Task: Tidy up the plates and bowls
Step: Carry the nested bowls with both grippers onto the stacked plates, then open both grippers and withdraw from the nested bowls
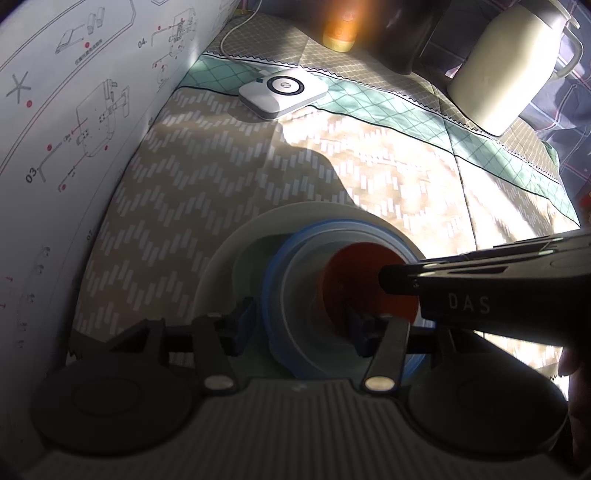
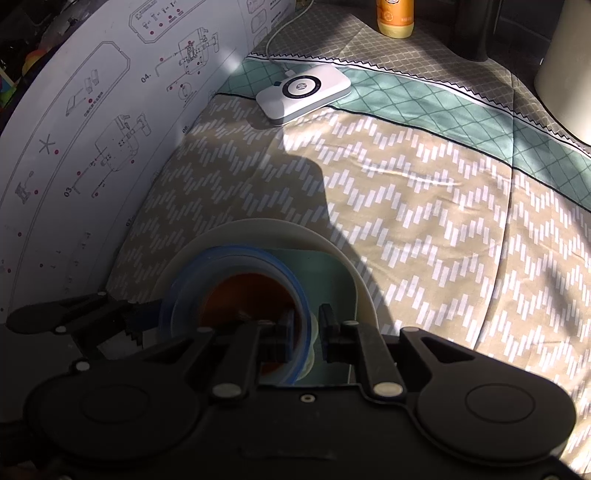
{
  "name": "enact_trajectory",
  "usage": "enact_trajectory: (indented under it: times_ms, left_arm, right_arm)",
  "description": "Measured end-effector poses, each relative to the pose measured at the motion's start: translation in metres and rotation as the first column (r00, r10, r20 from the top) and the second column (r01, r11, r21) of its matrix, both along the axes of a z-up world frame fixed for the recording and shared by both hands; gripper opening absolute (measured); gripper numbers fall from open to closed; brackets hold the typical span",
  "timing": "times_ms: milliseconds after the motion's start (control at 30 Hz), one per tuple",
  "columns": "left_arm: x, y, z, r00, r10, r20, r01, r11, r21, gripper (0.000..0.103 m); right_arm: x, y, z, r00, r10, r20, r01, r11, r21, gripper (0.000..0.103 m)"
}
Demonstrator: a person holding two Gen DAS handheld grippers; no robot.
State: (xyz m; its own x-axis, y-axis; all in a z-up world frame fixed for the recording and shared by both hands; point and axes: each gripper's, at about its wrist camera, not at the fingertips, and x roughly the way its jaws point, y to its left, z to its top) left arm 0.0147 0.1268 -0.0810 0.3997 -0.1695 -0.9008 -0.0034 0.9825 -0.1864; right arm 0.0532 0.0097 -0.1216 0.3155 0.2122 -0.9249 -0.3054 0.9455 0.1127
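Observation:
A pale plate (image 1: 229, 254) (image 2: 332, 247) lies on the patterned cloth. On it stands a clear bowl with a blue rim (image 1: 275, 291) (image 2: 295, 284), and an orange bowl (image 1: 354, 280) (image 2: 240, 295) sits inside that. My left gripper (image 1: 299, 325) is open, its fingers straddling the blue-rimmed bowl's left wall. My right gripper (image 2: 304, 332) is open with a narrow gap, its fingers on either side of the blue-rimmed bowl's right wall; its body also shows in the left wrist view (image 1: 461, 291). The left gripper's finger shows in the right wrist view (image 2: 92, 314).
A white instruction sheet (image 1: 74, 110) (image 2: 92, 129) stands along the left. A white charging pad (image 1: 284, 92) (image 2: 303, 92) with a cable lies further back. An orange bottle (image 2: 395, 18), a dark object (image 1: 406, 37) and a cream kettle (image 1: 506, 62) stand at the back.

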Motion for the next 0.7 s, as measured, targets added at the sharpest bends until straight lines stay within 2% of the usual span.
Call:
enact_trajectory:
  times_ms: [33,133,167,200,333,467,700]
  left_arm:
    - [-0.001,0.000,0.000,1.000,0.001,0.005,-0.001,1.000,-0.006,0.060]
    - [-0.005,0.000,0.005,0.999,0.005,0.035,-0.005,1.000,-0.007,0.073]
    - [-0.006,0.000,0.006,0.999,0.010,0.044,-0.010,1.000,0.000,0.084]
    - [-0.007,0.000,0.009,0.998,0.019,0.058,-0.019,1.000,0.013,0.089]
    - [-0.012,0.005,0.015,0.995,0.040,0.088,-0.040,0.999,-0.006,0.092]
    - [-0.017,0.011,0.021,0.991,0.058,0.118,-0.053,0.998,-0.039,0.101]
    - [-0.034,0.017,0.030,0.983,0.067,0.170,-0.057,0.996,-0.063,0.103]
  right_arm:
    - [0.000,-0.001,0.000,1.000,-0.002,0.001,0.002,1.000,0.001,0.018]
    - [-0.001,-0.001,0.003,1.000,-0.009,0.010,0.009,1.000,0.008,0.037]
    - [-0.002,-0.002,0.004,1.000,-0.010,0.015,0.010,1.000,0.011,0.048]
    - [-0.003,-0.002,0.006,1.000,-0.015,0.026,0.014,1.000,0.010,0.054]
    - [-0.006,-0.004,0.015,0.998,-0.029,0.061,0.028,1.000,0.009,0.070]
    - [-0.009,-0.009,0.025,0.996,-0.043,0.082,0.040,0.999,0.035,0.086]
    - [-0.021,-0.016,0.037,0.992,-0.056,0.109,0.050,0.997,0.050,0.097]
